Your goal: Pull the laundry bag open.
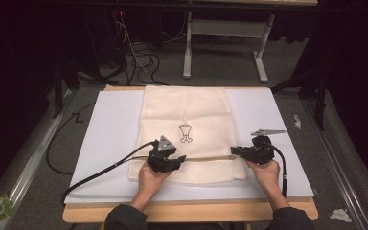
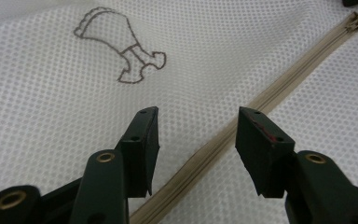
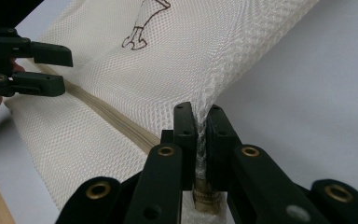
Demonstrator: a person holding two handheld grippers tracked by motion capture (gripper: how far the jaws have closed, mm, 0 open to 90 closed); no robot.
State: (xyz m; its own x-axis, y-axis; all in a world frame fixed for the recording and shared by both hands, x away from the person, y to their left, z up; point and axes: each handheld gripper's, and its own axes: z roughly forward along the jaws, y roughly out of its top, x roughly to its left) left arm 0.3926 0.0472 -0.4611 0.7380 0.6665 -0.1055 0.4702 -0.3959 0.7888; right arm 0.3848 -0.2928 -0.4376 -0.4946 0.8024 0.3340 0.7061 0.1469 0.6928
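A cream mesh laundry bag [image 1: 187, 129] with a small outline drawing [image 1: 185, 133] lies flat on the white sheet [image 1: 110, 139]. A beige zipper [image 1: 206, 158] runs across its near part. My left gripper [image 1: 179, 159] hovers open over the zipper [image 2: 242, 116], jaws on either side of it, nothing held. My right gripper [image 1: 233, 151] is shut on the bag's right edge at the zipper's end, mesh [image 3: 200, 135] pinched and pulled up between the jaws. In the right gripper view the left gripper [image 3: 67, 70] shows at the far left above the zipper [image 3: 107, 114].
The white sheet covers a wooden table [image 1: 196, 211], with bare sheet on both sides of the bag. A table frame [image 1: 225, 43] and cables [image 1: 139, 57] lie on the floor beyond. A crumpled scrap [image 1: 340, 215] lies at the right.
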